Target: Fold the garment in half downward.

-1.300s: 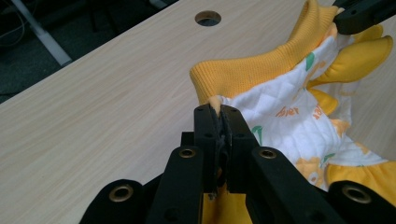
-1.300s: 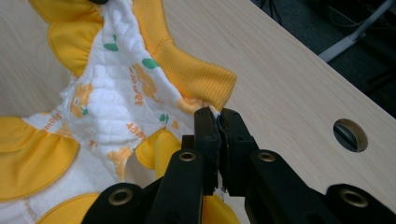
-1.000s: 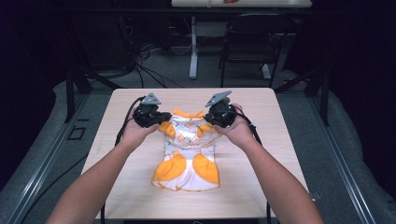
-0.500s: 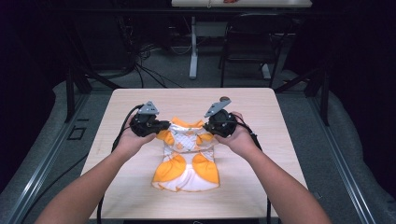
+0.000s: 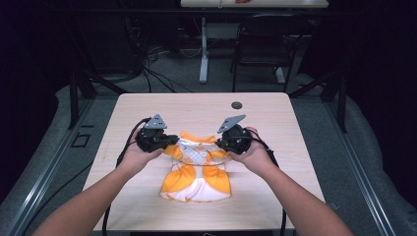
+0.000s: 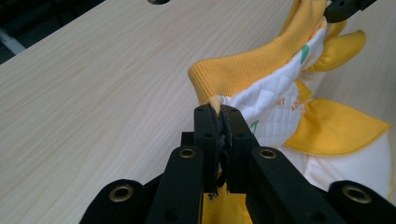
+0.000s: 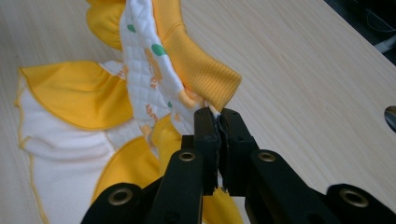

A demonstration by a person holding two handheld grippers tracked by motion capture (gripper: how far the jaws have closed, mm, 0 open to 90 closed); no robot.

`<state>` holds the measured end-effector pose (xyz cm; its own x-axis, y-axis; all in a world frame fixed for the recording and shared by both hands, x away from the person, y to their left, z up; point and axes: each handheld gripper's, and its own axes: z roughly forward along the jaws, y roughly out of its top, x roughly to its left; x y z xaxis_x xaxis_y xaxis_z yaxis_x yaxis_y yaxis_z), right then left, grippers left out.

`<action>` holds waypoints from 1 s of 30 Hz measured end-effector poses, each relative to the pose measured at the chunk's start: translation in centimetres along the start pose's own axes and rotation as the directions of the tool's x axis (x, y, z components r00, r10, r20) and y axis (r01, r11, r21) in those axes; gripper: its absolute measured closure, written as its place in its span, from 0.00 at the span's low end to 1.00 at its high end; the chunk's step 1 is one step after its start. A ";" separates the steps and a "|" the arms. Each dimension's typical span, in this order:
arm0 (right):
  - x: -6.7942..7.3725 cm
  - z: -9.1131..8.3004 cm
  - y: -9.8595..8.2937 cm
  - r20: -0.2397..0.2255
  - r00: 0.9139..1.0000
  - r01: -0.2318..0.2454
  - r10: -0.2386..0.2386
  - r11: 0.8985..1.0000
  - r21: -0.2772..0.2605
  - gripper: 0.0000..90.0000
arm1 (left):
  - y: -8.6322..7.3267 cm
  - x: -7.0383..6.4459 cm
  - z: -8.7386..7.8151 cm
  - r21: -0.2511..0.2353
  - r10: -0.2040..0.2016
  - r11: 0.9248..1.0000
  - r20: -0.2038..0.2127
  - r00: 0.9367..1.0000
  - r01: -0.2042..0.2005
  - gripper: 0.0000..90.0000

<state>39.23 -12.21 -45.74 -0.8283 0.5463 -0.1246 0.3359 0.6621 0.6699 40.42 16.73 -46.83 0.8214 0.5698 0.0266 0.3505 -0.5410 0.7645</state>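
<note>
Baby top [image 5: 196,169] lies mid-tabletop [image 5: 275,113], hem flat. Left claw [image 5: 173,140] & right claw [image 5: 220,144] each clamped on a shoulder, lifted slightly. Grip done; fold/reposition prob. left.

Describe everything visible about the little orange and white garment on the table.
The garment is a small child's top or dress in white quilted fabric with printed dots and lettering, orange ribbed cuffs and orange petal-like flaps over a white hem. It looks soft and padded. Its lower part lies spread on the light wooden table, while its upper corners are lifted, pinched by the left gripper and the right gripper, both shut on it, so the top edge hangs between them.
</note>
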 end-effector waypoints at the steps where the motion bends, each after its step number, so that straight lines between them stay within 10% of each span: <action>1: 0.1 0.0 -0.1 -0.006 1.000 -0.006 0.006 1.000 0.001 0.96 | -0.1 -0.1 -0.1 0.000 0.001 1.000 0.002 1.000 -0.001 0.96; 30: 5.3 1.7 -4.5 -0.090 0.995 0.039 -0.032 0.997 0.070 0.96 | -6.3 -4.0 0.6 0.055 0.043 0.997 0.065 0.997 -0.047 0.96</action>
<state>34.08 -11.38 -50.63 -0.8757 0.4763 -0.0797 0.3343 0.7170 0.6117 35.24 17.50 -52.18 0.8632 0.5045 0.0173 0.3363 -0.6003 0.7256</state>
